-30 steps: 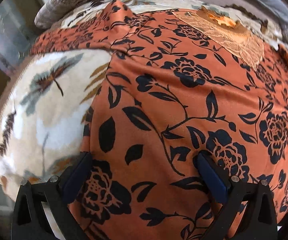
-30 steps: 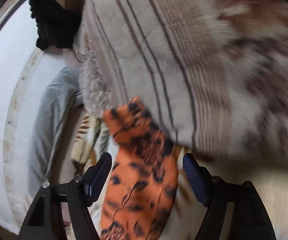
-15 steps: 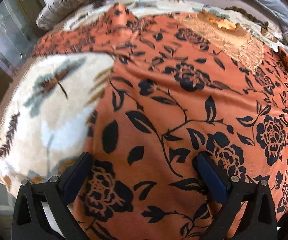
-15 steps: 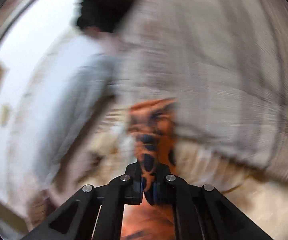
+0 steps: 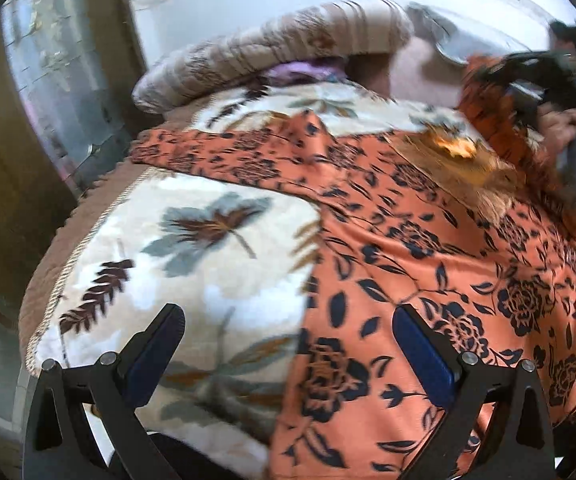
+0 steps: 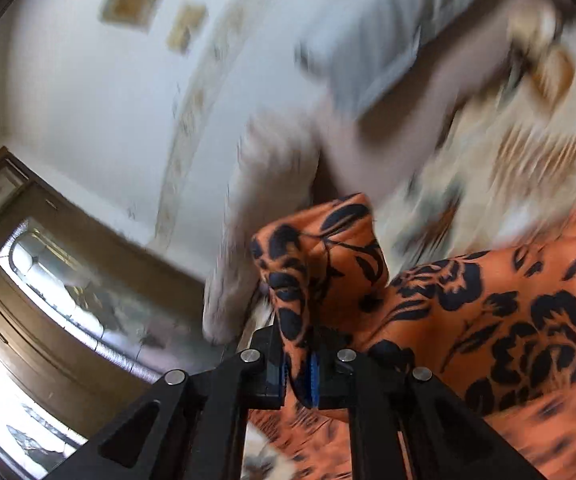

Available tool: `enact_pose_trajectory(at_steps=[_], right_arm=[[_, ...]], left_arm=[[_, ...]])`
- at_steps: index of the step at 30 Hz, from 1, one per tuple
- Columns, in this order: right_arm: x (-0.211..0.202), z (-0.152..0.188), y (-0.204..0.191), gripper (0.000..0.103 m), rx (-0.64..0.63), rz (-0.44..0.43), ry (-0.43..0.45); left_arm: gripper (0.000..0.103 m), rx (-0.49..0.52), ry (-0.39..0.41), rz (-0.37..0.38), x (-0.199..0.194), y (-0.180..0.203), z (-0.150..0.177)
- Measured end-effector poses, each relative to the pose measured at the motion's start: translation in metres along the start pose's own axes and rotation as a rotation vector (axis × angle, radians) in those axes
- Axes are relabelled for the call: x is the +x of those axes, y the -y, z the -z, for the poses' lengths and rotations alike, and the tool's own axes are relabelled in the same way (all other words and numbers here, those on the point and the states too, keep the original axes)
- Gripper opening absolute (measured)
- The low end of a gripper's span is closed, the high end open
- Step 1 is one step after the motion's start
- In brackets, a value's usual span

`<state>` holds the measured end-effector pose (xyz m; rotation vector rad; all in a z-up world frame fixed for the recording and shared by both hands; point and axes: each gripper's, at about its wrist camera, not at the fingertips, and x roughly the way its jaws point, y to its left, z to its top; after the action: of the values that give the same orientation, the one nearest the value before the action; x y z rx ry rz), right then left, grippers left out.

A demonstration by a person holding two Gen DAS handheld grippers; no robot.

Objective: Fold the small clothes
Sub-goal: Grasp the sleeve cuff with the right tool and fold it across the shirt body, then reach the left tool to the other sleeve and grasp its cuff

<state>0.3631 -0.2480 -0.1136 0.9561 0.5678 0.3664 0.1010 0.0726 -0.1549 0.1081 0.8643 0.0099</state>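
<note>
Floral blanket [image 5: 192, 240] on bed carries the orange black-flowered garment [image 5: 427, 280], spread flat, long axis running 7 to 1 o'clock in left wrist view. Right gripper [image 6: 299, 374] nearer the work: jaws clamped together, pinching the garment's sleeve end, lifted at 2 o'clock. Left gripper [image 5: 288, 354] spread wide over the hem edge, holding nothing. Likely next: carry sleeve inward across body.
</note>
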Motion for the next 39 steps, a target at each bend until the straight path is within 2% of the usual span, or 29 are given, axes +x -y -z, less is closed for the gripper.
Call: enact_pose_trajectory(at_steps=[2,3,4,6,9,12,16,19,20,21,23,25,27,29,30,33,35,36,37,39], right_arm=[[0.033,0.023,-0.017,0.041,-0.025,0.017,-0.099],[0.04,0.039,-0.025,0.081,-0.033,0.011,-0.14],[0.045,0.049,-0.03,0.091,-0.04,-0.013,-0.158],[0.04,0.062,-0.041,0.091,-0.101,-0.03,-0.175],[-0.001,0.074,-0.038,0.091,-0.232,0.027,-0.189],[-0.054,0.065,-0.011,0.089,-0.288,0.164,-0.155],[-0.114,0.037,0.053,0.066,-0.209,0.295,-0.111],[-0.151,0.019,0.098,0.05,-0.107,0.363,-0.047],[-0.162,0.011,0.113,0.048,-0.049,0.385,-0.035],[-0.162,0.005,0.126,0.044,-0.004,0.406,-0.034],[-0.155,-0.005,0.147,0.039,0.036,0.472,-0.06],[-0.142,-0.009,0.162,0.039,0.055,0.525,-0.108],[-0.127,-0.007,0.179,0.038,0.083,0.576,-0.165],[-0.123,-0.009,0.173,0.037,0.036,0.606,-0.165],[-0.122,-0.011,0.164,0.038,0.001,0.623,-0.176],[-0.127,-0.012,0.147,0.041,-0.039,0.586,-0.144],[-0.132,-0.012,0.127,0.043,-0.111,0.55,-0.088],[-0.135,-0.012,0.117,0.059,-0.144,0.518,-0.058],[-0.138,-0.01,0.107,0.074,-0.175,0.488,-0.022],[-0.138,-0.002,0.087,0.076,-0.248,0.452,0.017]], left_arm=[[0.103,-0.027,0.002,-0.005,-0.003,-0.013,0.001],[0.103,-0.043,0.005,-0.01,-0.004,-0.02,0.002],[0.103,-0.054,0.007,-0.012,-0.005,-0.025,0.003],[0.103,-0.071,0.009,-0.013,-0.004,-0.032,0.001],[0.103,-0.08,0.025,-0.015,0.0,-0.037,-0.011],[0.103,-0.088,0.07,0.003,0.005,-0.03,-0.033],[0.103,-0.091,0.108,0.065,0.028,-0.01,-0.068],[0.103,-0.084,0.076,0.084,0.064,0.015,-0.097],[0.103,-0.08,0.055,0.099,0.078,0.024,-0.104],[0.101,-0.079,0.025,0.116,0.094,0.034,-0.111],[0.086,-0.069,-0.015,0.131,0.118,0.052,-0.12],[0.08,-0.04,-0.072,0.156,0.15,0.076,-0.124],[0.073,-0.031,-0.146,0.11,0.178,0.09,-0.12],[0.072,-0.028,-0.219,0.076,0.205,0.097,-0.113],[0.072,-0.024,-0.195,0.074,0.201,0.098,-0.114],[0.072,0.005,-0.188,0.115,0.182,0.088,-0.125],[0.076,-0.016,-0.117,0.102,0.161,0.059,-0.138],[0.08,-0.038,-0.094,0.08,0.155,0.043,-0.144],[0.088,-0.07,-0.077,0.048,0.152,0.023,-0.15],[0.091,-0.185,-0.058,-0.028,0.152,-0.033,-0.161]])
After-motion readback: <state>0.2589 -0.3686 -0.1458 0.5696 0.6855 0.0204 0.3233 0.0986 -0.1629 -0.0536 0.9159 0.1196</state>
